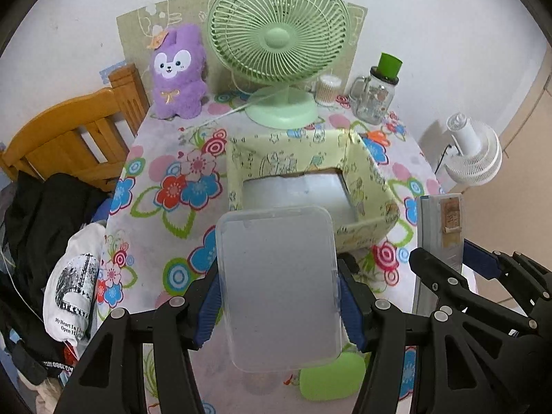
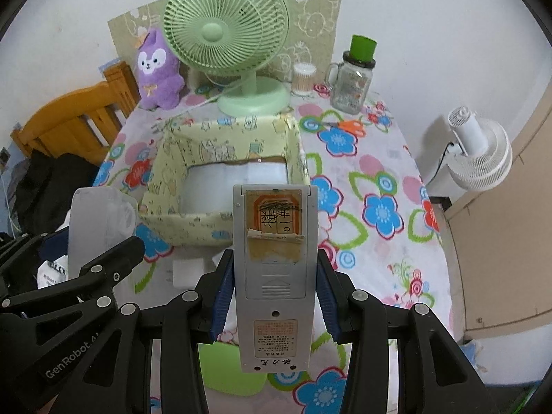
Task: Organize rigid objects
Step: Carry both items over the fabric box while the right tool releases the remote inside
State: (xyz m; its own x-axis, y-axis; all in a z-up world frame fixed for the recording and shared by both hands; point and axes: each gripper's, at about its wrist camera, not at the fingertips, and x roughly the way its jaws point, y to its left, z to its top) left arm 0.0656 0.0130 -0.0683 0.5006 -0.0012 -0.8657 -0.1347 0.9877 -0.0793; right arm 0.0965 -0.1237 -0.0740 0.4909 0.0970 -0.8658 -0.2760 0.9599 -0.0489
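Note:
My left gripper (image 1: 279,293) is shut on a clear plastic case (image 1: 279,286), held above the table just in front of the open yellow patterned box (image 1: 296,158). My right gripper (image 2: 274,296) is shut on a grey remote-like device (image 2: 274,269), its back with a torn label facing up, also near the front edge of the box (image 2: 224,145). The right gripper with the grey device (image 1: 440,238) shows at the right of the left wrist view. The left gripper's case (image 2: 100,220) shows at the left of the right wrist view. The box inside looks bare.
A green desk fan (image 1: 276,41), purple plush (image 1: 177,72), cotton swab cup (image 1: 327,89) and glass jar with green lid (image 1: 376,96) stand at the table's back. Orange scissors (image 2: 348,126) lie right of the box. A green object (image 1: 331,379) lies below the grippers. A wooden chair (image 1: 69,131) and clothes are left, a white fan (image 1: 476,151) right.

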